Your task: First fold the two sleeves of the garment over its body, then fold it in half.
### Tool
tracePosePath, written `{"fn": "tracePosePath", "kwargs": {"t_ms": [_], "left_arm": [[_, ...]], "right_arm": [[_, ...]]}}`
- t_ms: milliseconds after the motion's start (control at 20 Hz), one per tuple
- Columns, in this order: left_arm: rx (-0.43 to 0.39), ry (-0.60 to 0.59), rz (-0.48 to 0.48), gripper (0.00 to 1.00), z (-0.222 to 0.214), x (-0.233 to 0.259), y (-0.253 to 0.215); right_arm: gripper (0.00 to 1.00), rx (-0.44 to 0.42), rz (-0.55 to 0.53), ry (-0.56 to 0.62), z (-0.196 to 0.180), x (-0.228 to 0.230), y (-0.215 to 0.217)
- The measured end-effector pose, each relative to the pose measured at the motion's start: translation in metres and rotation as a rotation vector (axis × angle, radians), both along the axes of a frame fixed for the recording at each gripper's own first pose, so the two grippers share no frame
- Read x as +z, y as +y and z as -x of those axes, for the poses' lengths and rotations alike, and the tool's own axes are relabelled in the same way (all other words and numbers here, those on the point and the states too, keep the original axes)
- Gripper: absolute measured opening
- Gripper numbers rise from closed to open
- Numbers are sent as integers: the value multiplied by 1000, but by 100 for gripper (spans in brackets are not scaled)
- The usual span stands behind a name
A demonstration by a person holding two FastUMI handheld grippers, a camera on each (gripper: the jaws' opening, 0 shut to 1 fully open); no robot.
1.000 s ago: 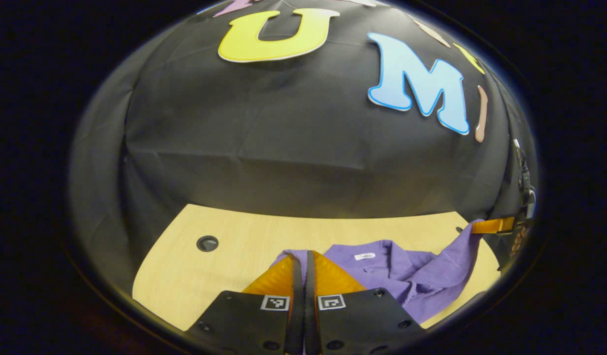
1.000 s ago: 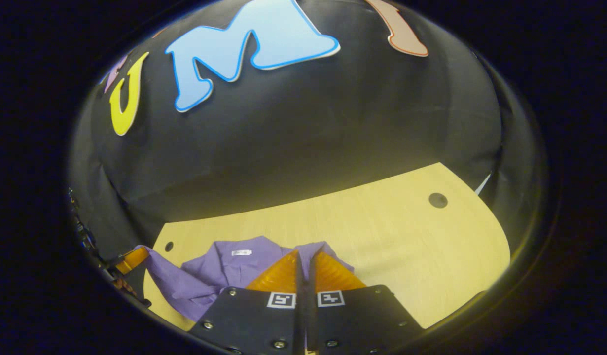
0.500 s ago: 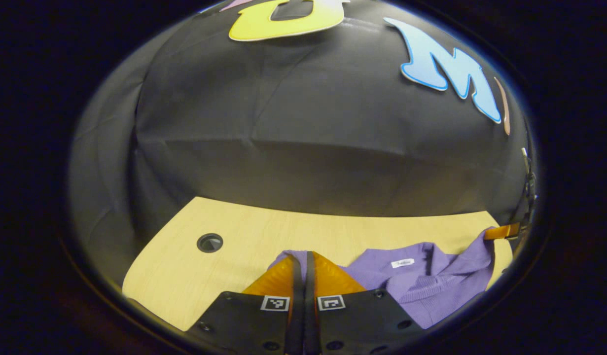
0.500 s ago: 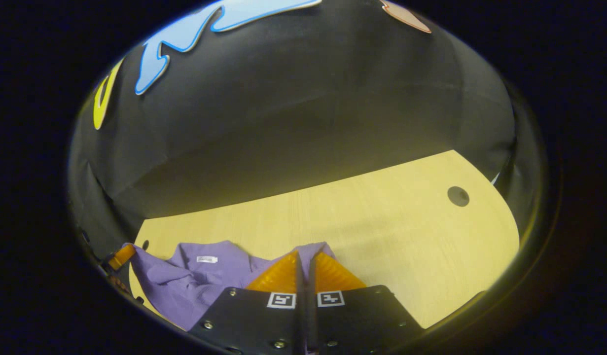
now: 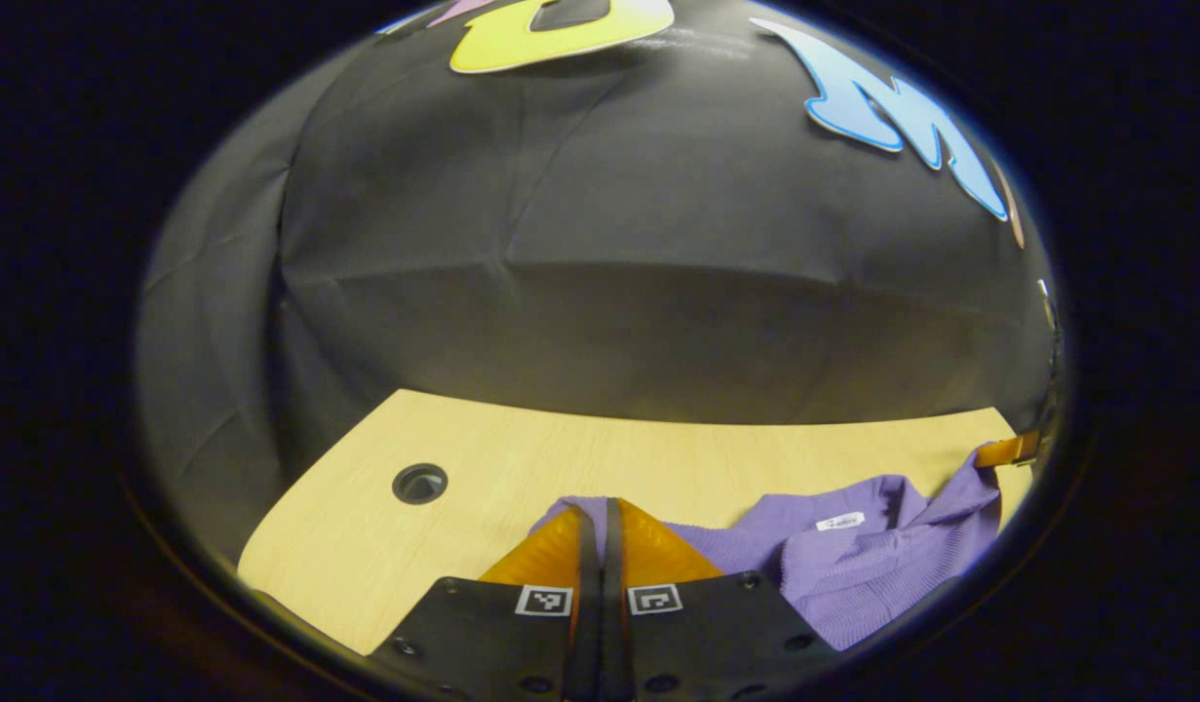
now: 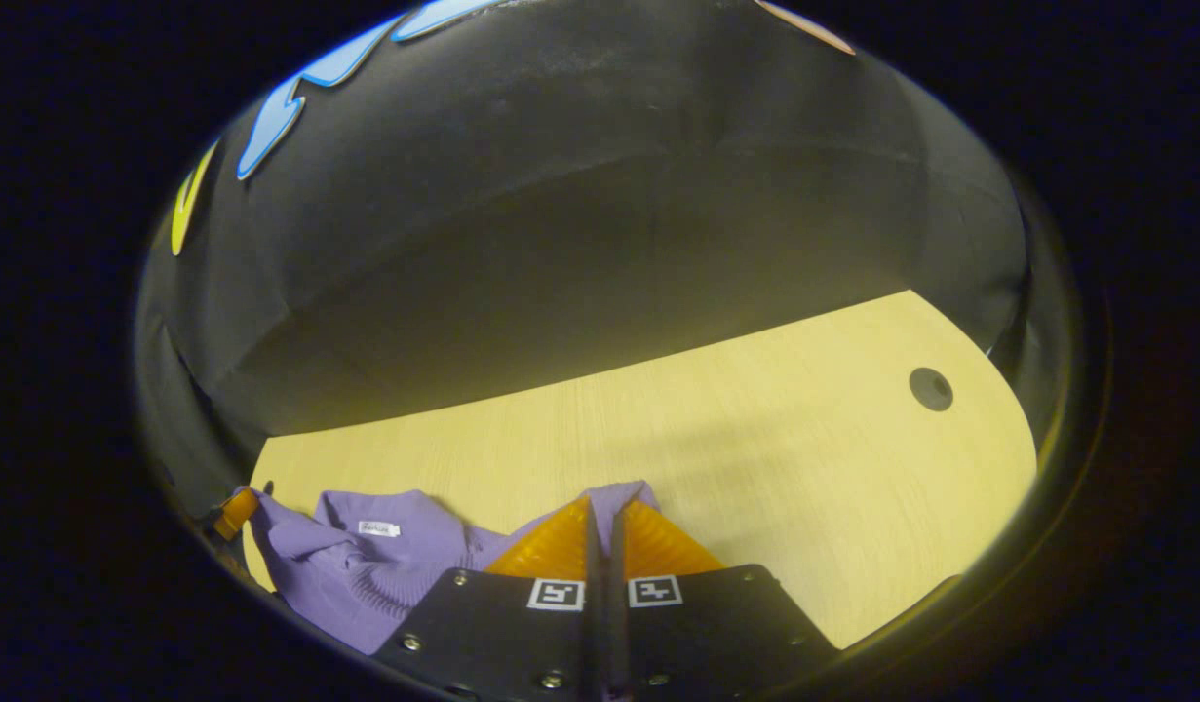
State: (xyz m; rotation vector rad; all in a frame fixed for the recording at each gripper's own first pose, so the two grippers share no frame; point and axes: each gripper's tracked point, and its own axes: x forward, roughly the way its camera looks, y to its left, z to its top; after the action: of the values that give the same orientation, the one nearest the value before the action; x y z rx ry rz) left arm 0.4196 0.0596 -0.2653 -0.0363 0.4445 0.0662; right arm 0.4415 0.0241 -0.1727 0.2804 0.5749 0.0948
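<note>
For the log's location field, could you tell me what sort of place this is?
Likely a staged recording booth: a black cloth wall backs a light wooden table with a cable hole, bearing a purple garment.

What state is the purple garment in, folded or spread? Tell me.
Neither neatly: the purple garment is bunched and wrinkled, stretched between the left gripper and right gripper, both shut on its fabric above the table.

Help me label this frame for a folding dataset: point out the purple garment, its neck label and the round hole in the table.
purple garment (image 5: pixel 853 575), left gripper view, ribbed body fabric.
neck label (image 5: pixel 839 522), left gripper view, middle of the white tag.
round hole in the table (image 6: pixel 930 389), right gripper view, centre of the dark opening.
</note>
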Motion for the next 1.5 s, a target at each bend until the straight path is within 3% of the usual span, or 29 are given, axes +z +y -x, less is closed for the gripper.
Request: {"fn": "tracePosePath", "kwargs": {"t_ms": [400,600,650,800,850,950,1050,1100,1200,1300,1400,1500], "left_arm": [[20,-16,-28,10,-1,3,-7],[12,-12,0,17,9,17,-17],[-2,-7,19,21,14,20,-24],[-21,-32,43,56,28,43,-38],[-26,-54,43,67,33,55,-42],[-33,-88,32,81,48,79,-51],[-27,-117,29,86,63,103,-57],[-23,-129,36,86,72,115,-61],[-13,-158,51,92,91,139,-66],[3,-203,51,91,109,167,-64],[11,-245,41,92,128,188,-63],[8,-268,21,92,147,202,-63]], "right_arm": [[11,-8,117,-47,-1,10,-1],[33,-20,145,-98,9,38,-9],[40,-17,150,-108,13,46,-10],[49,0,154,-155,30,72,-8],[57,6,159,-174,39,82,-9],[65,15,162,-214,57,103,-8],[78,17,145,-243,73,124,-9],[79,18,134,-264,83,136,-8],[94,23,139,-314,99,156,-14],[96,25,158,-369,119,178,-18],[92,33,178,-420,139,196,-17],[96,40,198,-473,161,212,-14]]}}
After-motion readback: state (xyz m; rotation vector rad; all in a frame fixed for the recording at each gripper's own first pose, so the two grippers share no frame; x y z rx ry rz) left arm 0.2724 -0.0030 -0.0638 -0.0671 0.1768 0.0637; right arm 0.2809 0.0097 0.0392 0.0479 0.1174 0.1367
